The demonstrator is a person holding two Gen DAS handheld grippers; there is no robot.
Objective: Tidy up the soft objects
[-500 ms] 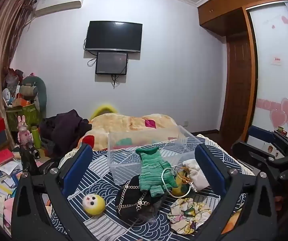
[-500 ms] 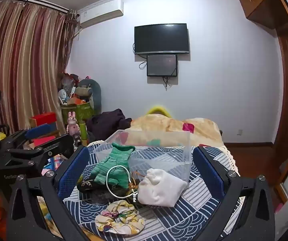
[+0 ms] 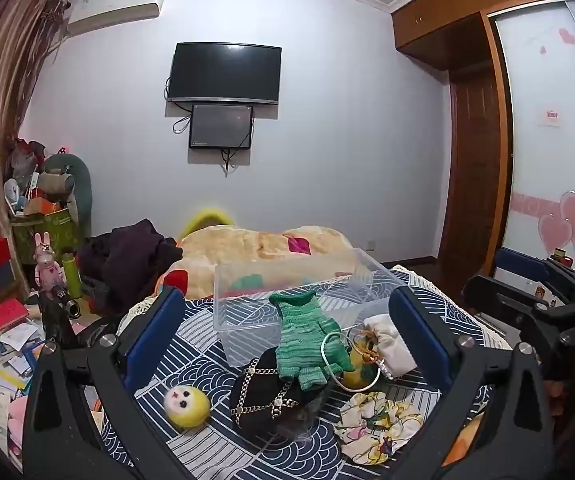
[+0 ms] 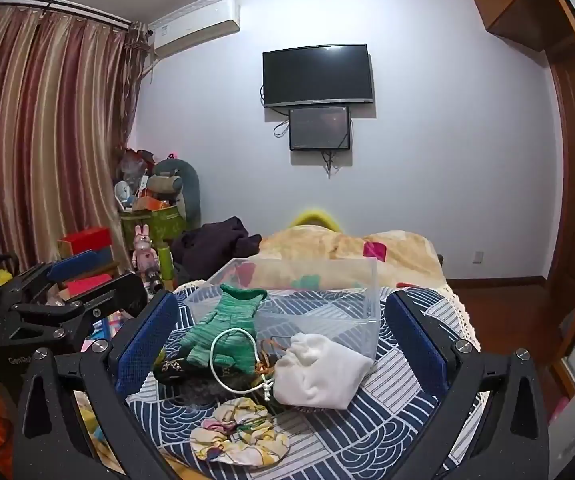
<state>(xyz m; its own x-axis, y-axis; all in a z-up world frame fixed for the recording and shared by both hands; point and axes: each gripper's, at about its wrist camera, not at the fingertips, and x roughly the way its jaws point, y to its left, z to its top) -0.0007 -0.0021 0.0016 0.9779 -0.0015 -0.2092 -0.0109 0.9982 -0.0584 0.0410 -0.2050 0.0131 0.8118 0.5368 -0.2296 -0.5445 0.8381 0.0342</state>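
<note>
A pile of soft things lies on the patterned blue bed cover in front of an empty clear plastic bin (image 3: 287,304), which also shows in the right wrist view (image 4: 327,300). A green knit glove (image 3: 307,340) (image 4: 223,328) drapes over a black chain-trimmed hat (image 3: 267,396). Beside them lie a white cloth pouch (image 3: 391,344) (image 4: 319,372), a floral scrunchie (image 3: 375,428) (image 4: 239,432), a white cord ring (image 4: 231,360) and a yellow plush ball (image 3: 187,400). My left gripper (image 3: 287,344) and right gripper (image 4: 283,344) are both open and empty, held above the pile.
A beige blanket (image 3: 263,244) covers the far bed. Dark clothes (image 3: 127,256) lie at the left. Boxes, toys and papers crowd the left floor (image 3: 7,320). A wardrobe (image 3: 471,160) stands at the right. The right gripper shows in the left view (image 3: 535,304).
</note>
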